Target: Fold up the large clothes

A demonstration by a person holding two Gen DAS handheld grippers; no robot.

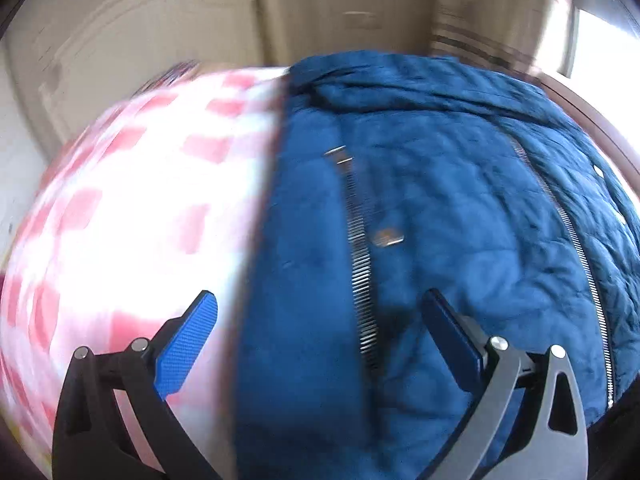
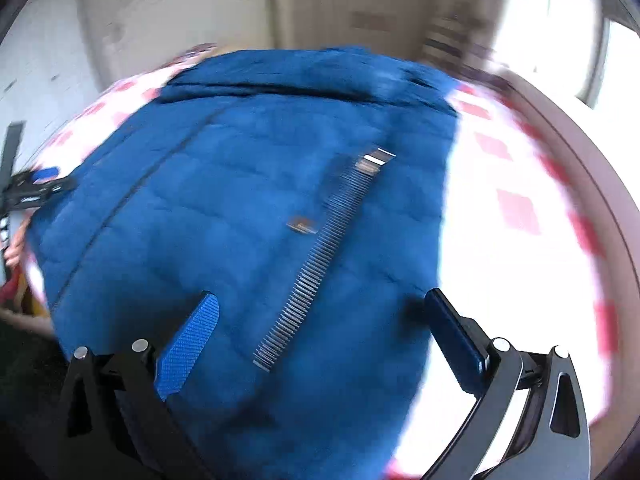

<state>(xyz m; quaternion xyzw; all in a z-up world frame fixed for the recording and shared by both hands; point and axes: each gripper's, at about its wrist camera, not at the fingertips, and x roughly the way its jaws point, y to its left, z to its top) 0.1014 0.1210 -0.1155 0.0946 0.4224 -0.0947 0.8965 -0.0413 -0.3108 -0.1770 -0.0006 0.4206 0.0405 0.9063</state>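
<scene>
**Blue coat flat on the checked cloth, both grippers wide and holding nothing**

From my left wrist camera I see the left gripper spread wide. Nothing sits between its blue pads. One pad hangs over the cloth, which is white with red squares. The other pad hangs over the coat. The coat is big, blue and puffy. It lies spread out on the cloth and fills the right half of this view. Its left edge runs straight up and down, just beside the left pad. A silver zipper runs up the middle of the coat, between the two pads. A second row of zipper teeth runs along the right side. A small brown tag sits just beside the middle zipper. The picture is blurry. Behind the coat I see a pale wall and a bright window.

From my right wrist camera I see the right gripper, also spread wide and holding nothing. Its left pad is over the coat. Its right pad is near the coat's right edge, where the cloth shows again. The zipper runs slantwise between the pads. The brown tag is just left of it. Far left I can spot part of the left gripper at the coat's edge. This view is blurry too.
</scene>
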